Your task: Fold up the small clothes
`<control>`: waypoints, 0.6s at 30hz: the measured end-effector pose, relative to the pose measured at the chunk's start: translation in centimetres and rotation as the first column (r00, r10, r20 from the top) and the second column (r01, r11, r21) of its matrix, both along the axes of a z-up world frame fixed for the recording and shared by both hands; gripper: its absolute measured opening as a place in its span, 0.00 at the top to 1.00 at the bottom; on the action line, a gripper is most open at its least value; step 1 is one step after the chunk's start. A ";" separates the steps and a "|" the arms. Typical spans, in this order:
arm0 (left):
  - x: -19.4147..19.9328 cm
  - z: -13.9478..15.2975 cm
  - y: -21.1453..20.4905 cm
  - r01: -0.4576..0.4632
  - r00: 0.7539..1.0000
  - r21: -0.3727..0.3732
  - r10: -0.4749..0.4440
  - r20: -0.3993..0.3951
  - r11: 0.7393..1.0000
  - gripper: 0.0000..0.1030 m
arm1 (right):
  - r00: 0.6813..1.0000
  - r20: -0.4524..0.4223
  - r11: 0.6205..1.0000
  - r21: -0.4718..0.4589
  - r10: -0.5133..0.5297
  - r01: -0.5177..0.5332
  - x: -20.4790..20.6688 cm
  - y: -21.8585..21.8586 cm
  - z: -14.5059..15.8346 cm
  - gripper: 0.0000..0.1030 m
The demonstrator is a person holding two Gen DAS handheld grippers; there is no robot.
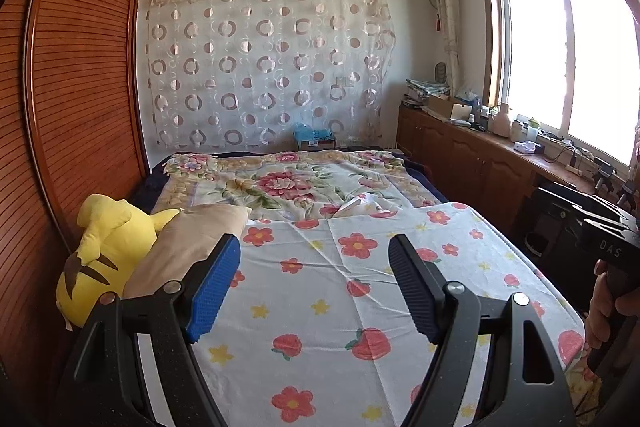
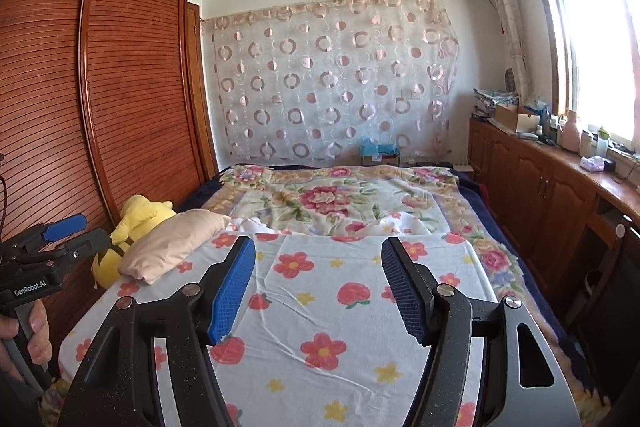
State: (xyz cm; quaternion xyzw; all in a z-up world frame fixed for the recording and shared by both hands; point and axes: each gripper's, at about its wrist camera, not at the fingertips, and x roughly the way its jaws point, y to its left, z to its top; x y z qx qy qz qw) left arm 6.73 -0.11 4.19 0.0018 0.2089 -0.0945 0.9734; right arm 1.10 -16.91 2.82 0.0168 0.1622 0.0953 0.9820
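A small pale garment (image 1: 362, 207) lies crumpled on the bed, just past the far edge of the white sheet with red flowers (image 1: 340, 287); in the right wrist view it (image 2: 394, 223) shows as a white bit at the same edge. My left gripper (image 1: 314, 255) is open and empty, held above the near part of the sheet. My right gripper (image 2: 318, 259) is open and empty too, above the sheet. The left gripper also shows at the left edge of the right wrist view (image 2: 60, 227), and the right gripper's body shows at the right edge of the left wrist view (image 1: 600, 239).
A beige pillow (image 1: 188, 247) and a yellow plush toy (image 1: 104, 251) lie at the bed's left side, against a wooden louvred wardrobe (image 1: 80, 87). A large floral blanket (image 1: 288, 183) covers the far bed. A wooden counter (image 2: 560, 163) with bottles and boxes runs under the window at right.
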 end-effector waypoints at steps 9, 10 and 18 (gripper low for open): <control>-0.2 0.0 -0.1 0.000 1.000 0.003 0.000 0.002 1.000 0.25 | 1.000 -0.013 1.000 -0.002 -0.007 0.007 0.3 -0.9 0.4 0.34; -0.2 0.0 -0.1 -0.002 1.000 0.004 0.002 0.003 1.000 0.25 | 1.000 -0.013 1.000 -0.003 -0.007 0.007 0.3 -1.0 0.4 0.34; -0.3 0.1 -0.2 -0.007 1.000 0.005 0.007 0.006 1.000 0.25 | 1.000 -0.014 1.000 -0.001 -0.007 0.007 0.5 -1.5 0.8 0.34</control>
